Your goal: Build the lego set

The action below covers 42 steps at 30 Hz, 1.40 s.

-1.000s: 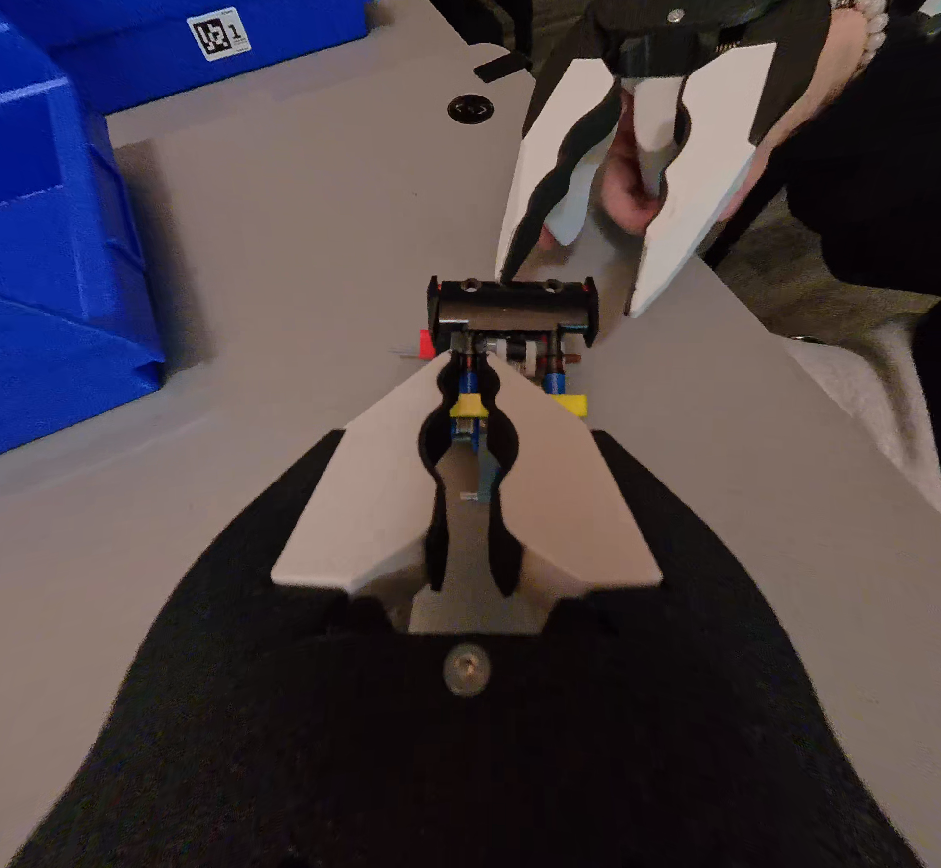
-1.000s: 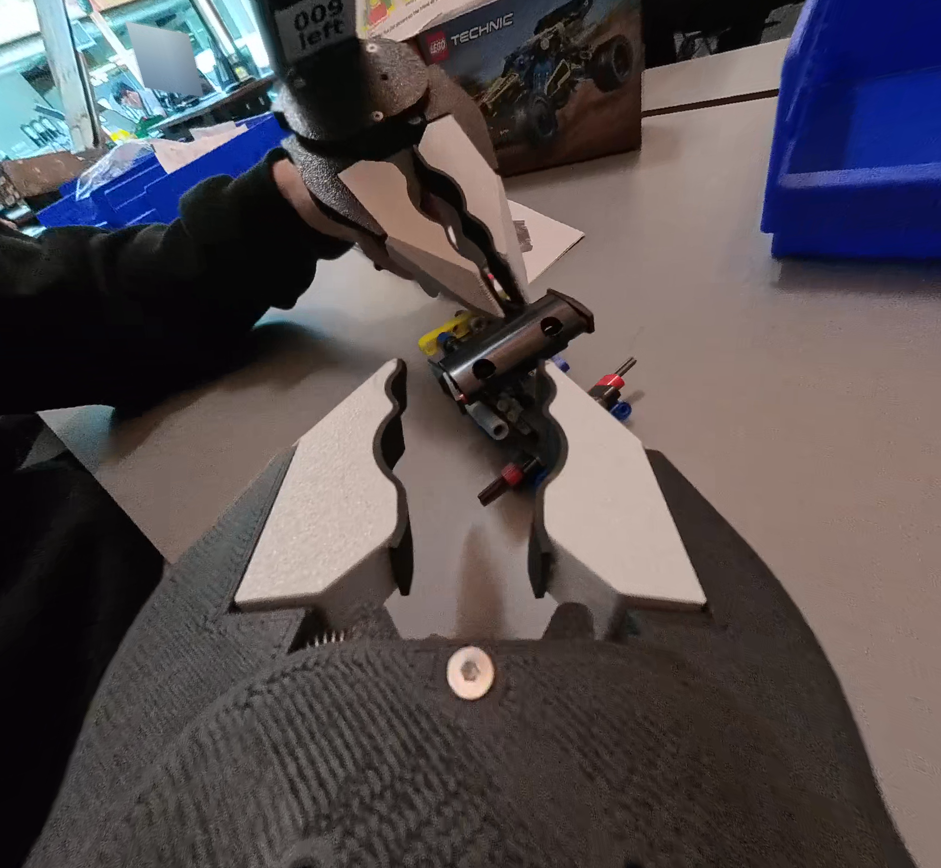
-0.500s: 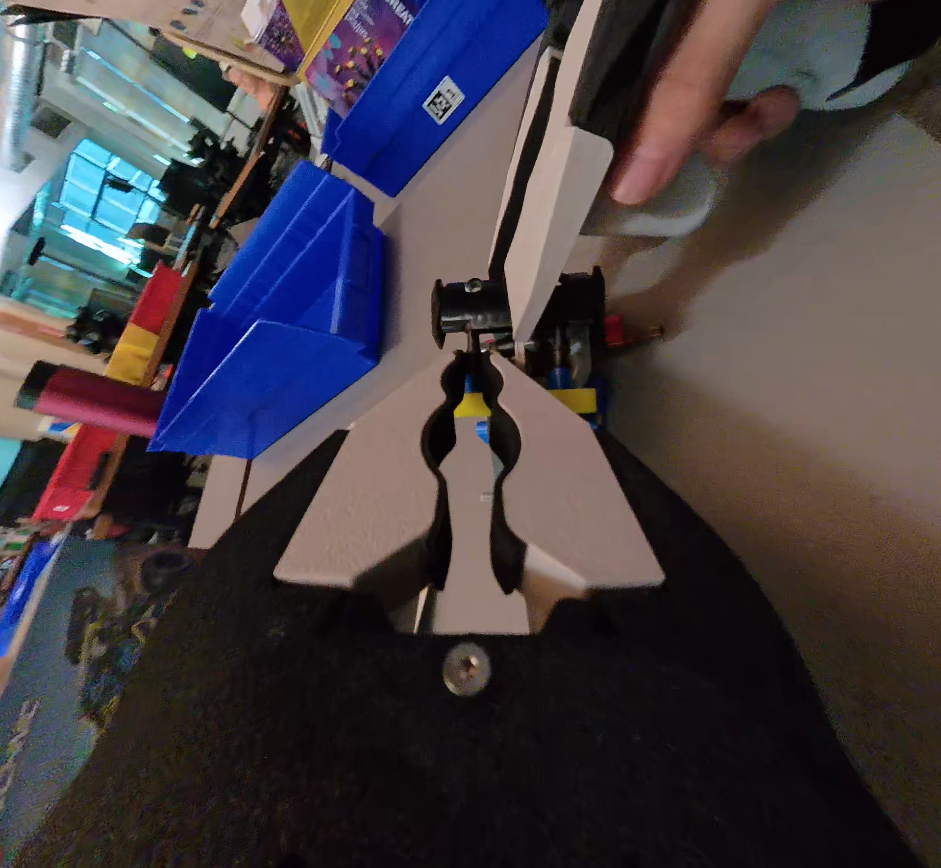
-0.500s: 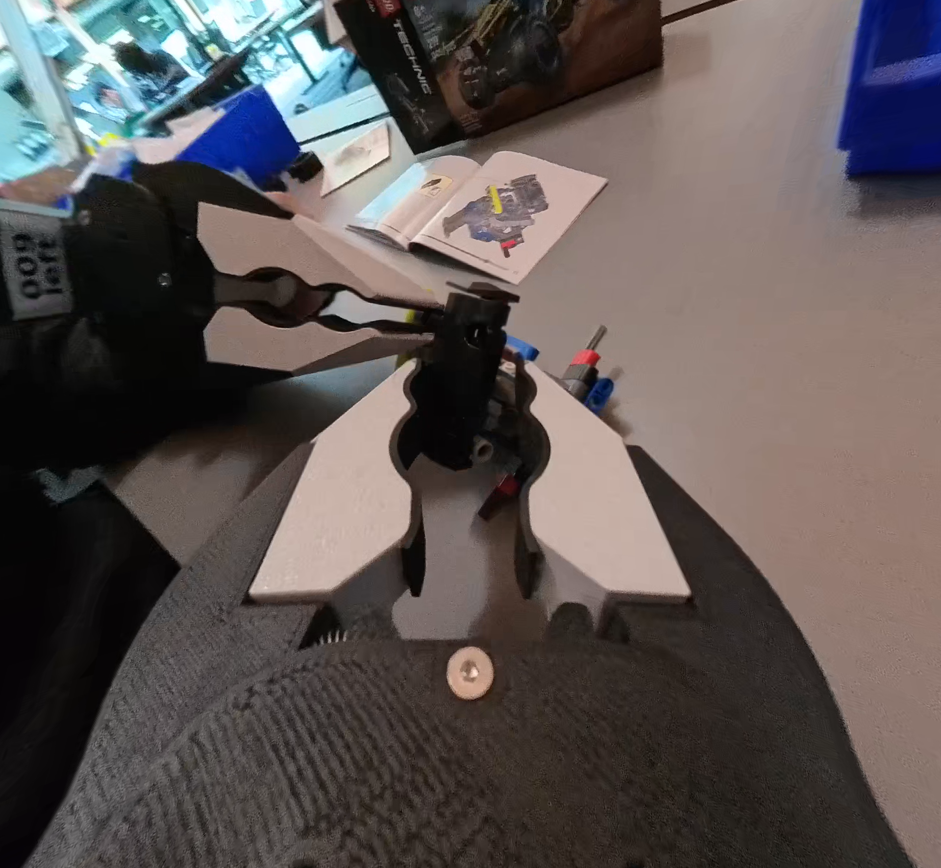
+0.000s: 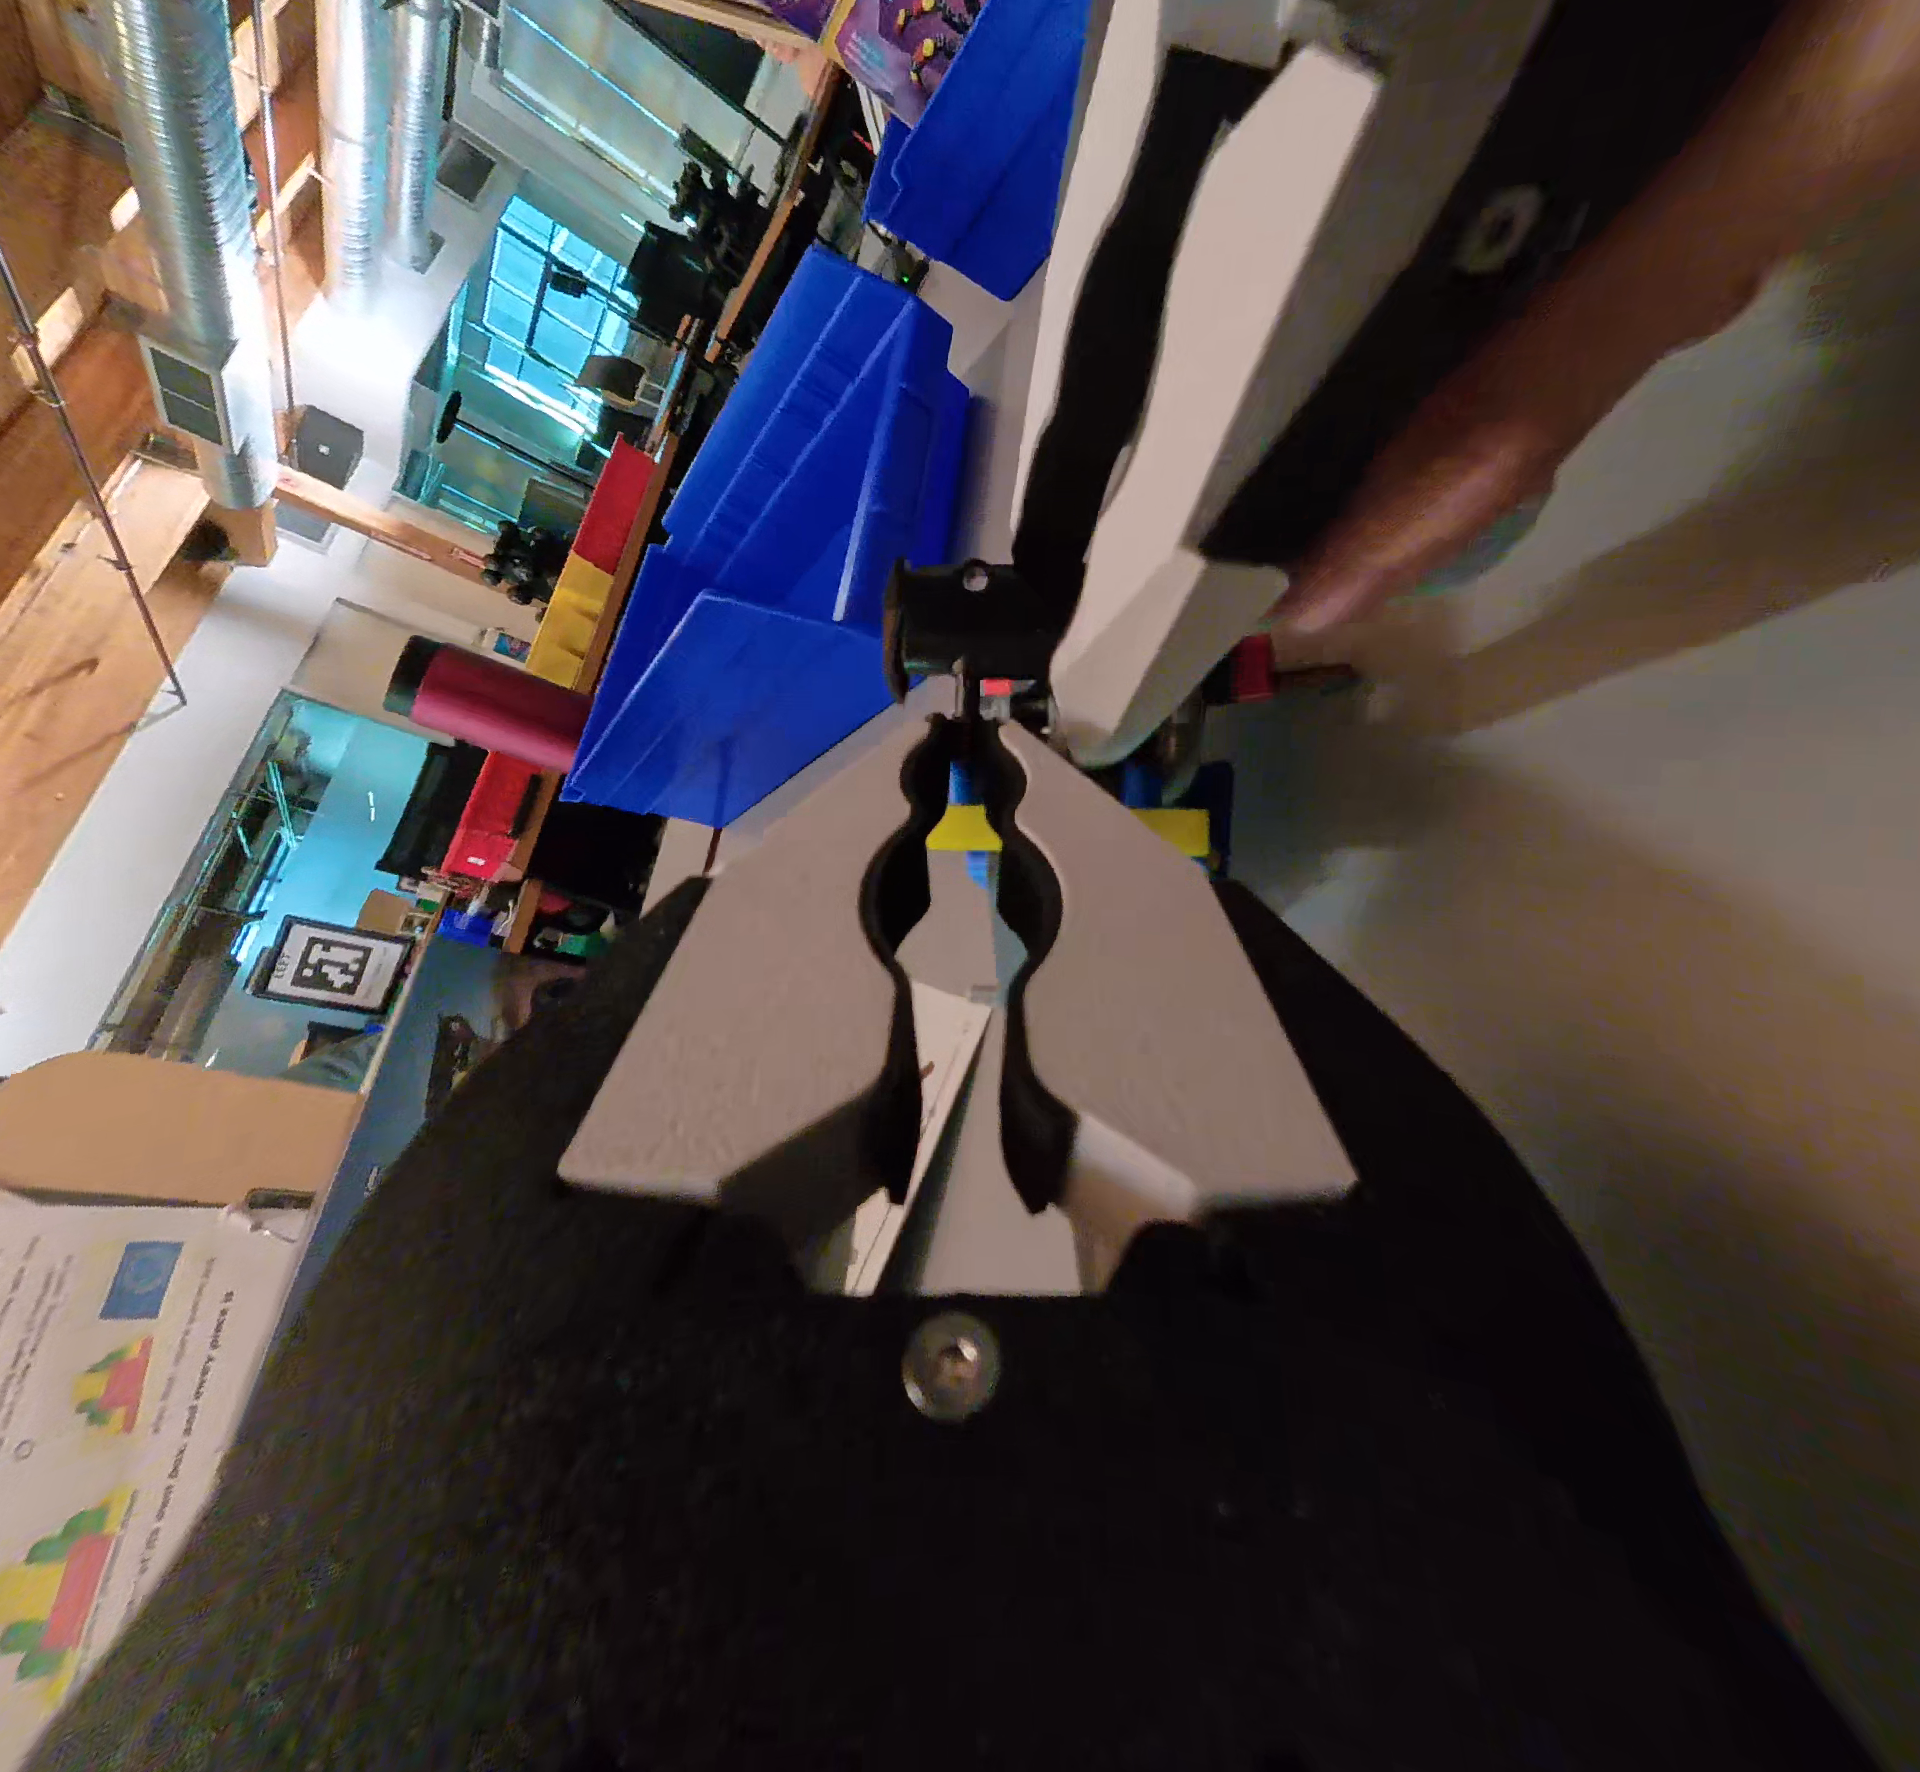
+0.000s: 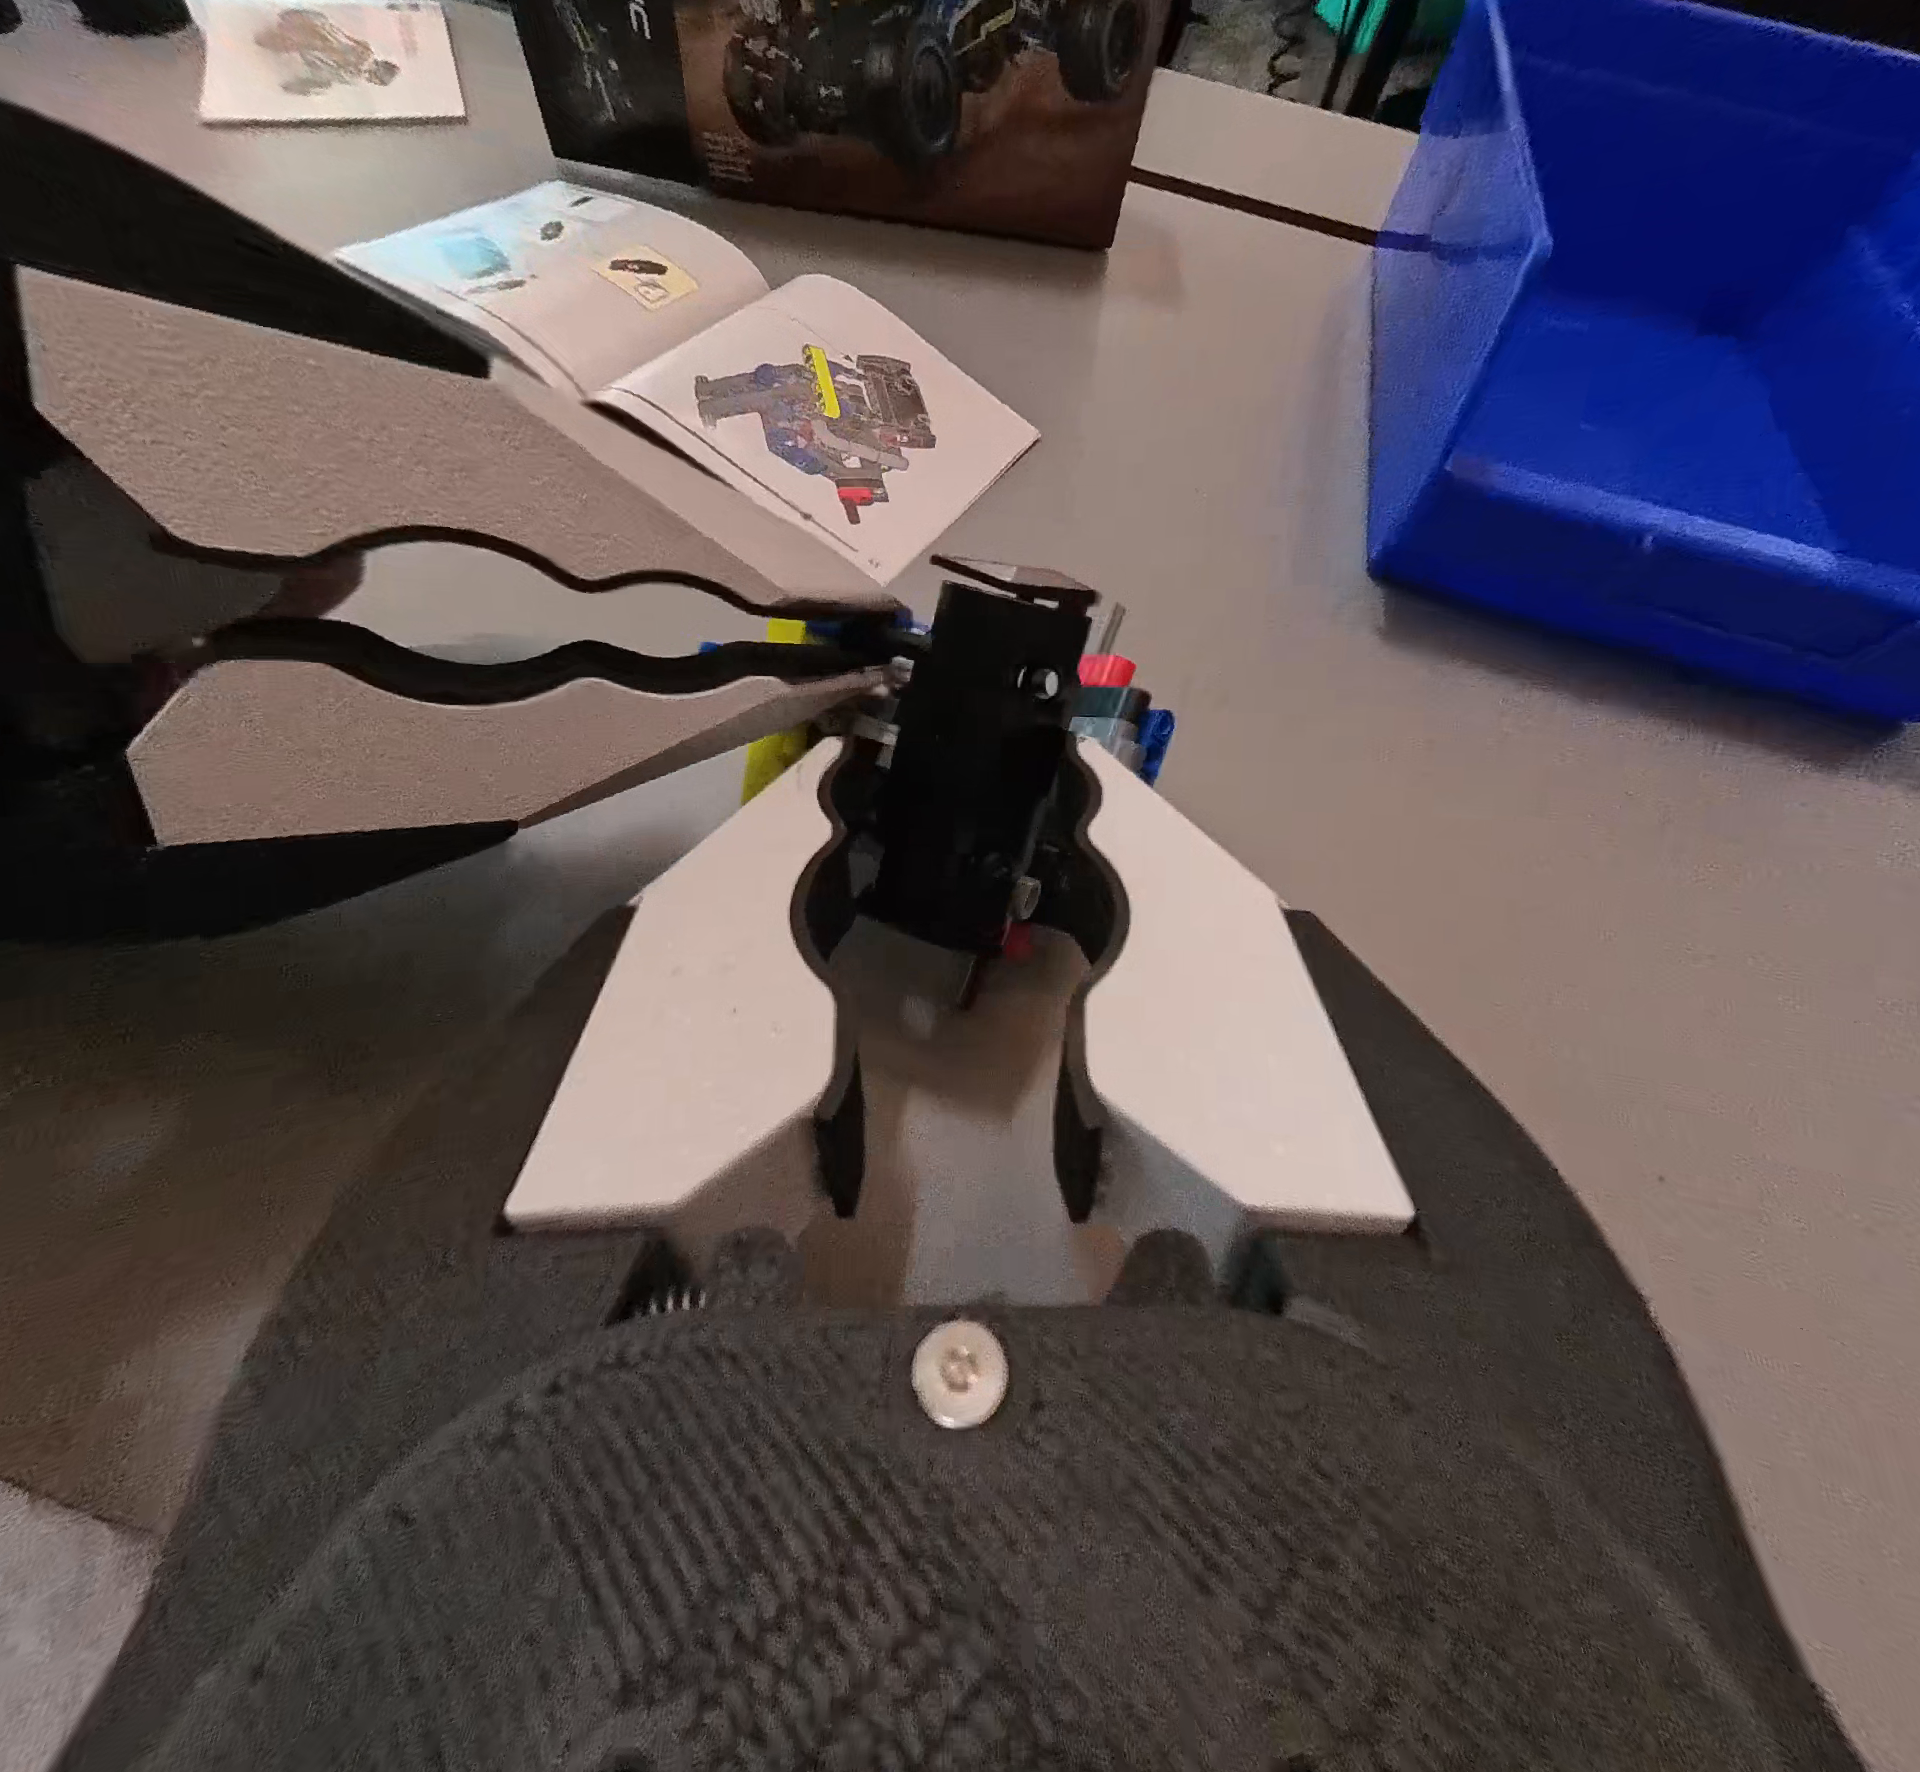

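We work on a grey table (image 6: 1507, 891) and place everything against the small brick assembly (image 6: 977, 766) at its middle. Largest is the blue bin (image 6: 1662, 434), off to the assembly's right in the right wrist view; the left wrist view shows two blue bins (image 5: 790, 600) beyond it. Behind the assembly stands one printed toy box (image 6: 883, 29), and between box and assembly lies one open instruction booklet (image 6: 748, 372); one loose leaflet (image 6: 332, 60) lies farther back to the left. The assembly itself is lifted off the table, its black cylindrical body (image 6: 987, 735) upright, with yellow, blue and red pieces at its far side. The right gripper (image 6: 961, 787) has its fingers clamped on that black body from both sides. The left gripper (image 5: 971, 735) comes in from the assembly's left, fingers together, pinching a thin part at its edge. We judge that a steady two-sided hold without twisting suits this best, since the thin pinch could slip.
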{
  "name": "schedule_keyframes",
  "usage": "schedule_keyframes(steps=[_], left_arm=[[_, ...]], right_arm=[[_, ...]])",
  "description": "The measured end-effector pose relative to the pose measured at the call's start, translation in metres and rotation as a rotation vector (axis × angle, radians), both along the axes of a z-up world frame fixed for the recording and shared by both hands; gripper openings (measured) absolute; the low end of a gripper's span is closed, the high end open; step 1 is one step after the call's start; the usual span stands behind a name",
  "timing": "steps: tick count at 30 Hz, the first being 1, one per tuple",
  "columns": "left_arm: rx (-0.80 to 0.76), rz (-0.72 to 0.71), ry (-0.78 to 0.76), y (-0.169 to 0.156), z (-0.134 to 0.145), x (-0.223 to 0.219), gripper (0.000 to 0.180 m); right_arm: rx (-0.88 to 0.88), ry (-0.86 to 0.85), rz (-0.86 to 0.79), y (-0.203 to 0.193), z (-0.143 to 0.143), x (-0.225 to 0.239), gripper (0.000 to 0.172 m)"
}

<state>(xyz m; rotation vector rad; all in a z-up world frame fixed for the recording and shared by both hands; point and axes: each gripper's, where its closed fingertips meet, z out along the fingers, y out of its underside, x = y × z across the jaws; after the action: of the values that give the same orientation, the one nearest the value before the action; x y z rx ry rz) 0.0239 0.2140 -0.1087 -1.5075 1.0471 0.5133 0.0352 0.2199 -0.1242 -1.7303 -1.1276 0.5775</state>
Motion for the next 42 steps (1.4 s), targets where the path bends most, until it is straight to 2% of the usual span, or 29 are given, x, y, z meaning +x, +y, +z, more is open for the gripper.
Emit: schedule_keyframes(steps=[2, 4, 9, 11, 14, 18, 25, 29, 42], left_arm=[[0.024, -0.041, -0.020, -0.002, 0.000, 0.002, 0.003], [0.050, -0.139, -0.030, -0.005, 0.000, 0.011, 0.004], [0.075, -0.319, -0.064, -0.012, -0.001, 0.020, 0.004], [0.087, -0.357, -0.076, -0.013, 0.000, 0.021, 0.004], [0.072, -0.409, -0.082, -0.015, -0.004, 0.021, 0.004], [0.076, -0.398, -0.056, -0.012, -0.008, 0.018, 0.004], [0.097, -0.374, 0.045, -0.009, -0.012, 0.017, 0.003], [0.086, -0.360, 0.062, -0.007, -0.014, 0.016, 0.003], [-0.011, -0.342, 0.029, -0.005, -0.026, 0.013, 0.003]], right_arm=[[-0.044, 0.043, 0.047, -0.003, 0.002, 0.003, 0.030], [-0.078, 0.049, 0.120, -0.008, 0.002, 0.010, 0.030], [-0.291, 0.222, 0.251, -0.022, 0.007, 0.019, 0.024], [-0.365, 0.293, 0.300, -0.026, 0.010, 0.020, 0.020], [-0.511, 0.393, 0.463, -0.047, 0.017, 0.022, 0.002], [-0.579, 0.397, 0.462, -0.047, 0.009, 0.017, 0.002], [-0.448, 0.280, 0.446, -0.048, 0.005, 0.013, 0.001], [-0.440, 0.253, 0.428, -0.046, 0.002, 0.010, 0.001], [-0.292, 0.105, 0.373, -0.042, -0.012, 0.008, 0.000]])
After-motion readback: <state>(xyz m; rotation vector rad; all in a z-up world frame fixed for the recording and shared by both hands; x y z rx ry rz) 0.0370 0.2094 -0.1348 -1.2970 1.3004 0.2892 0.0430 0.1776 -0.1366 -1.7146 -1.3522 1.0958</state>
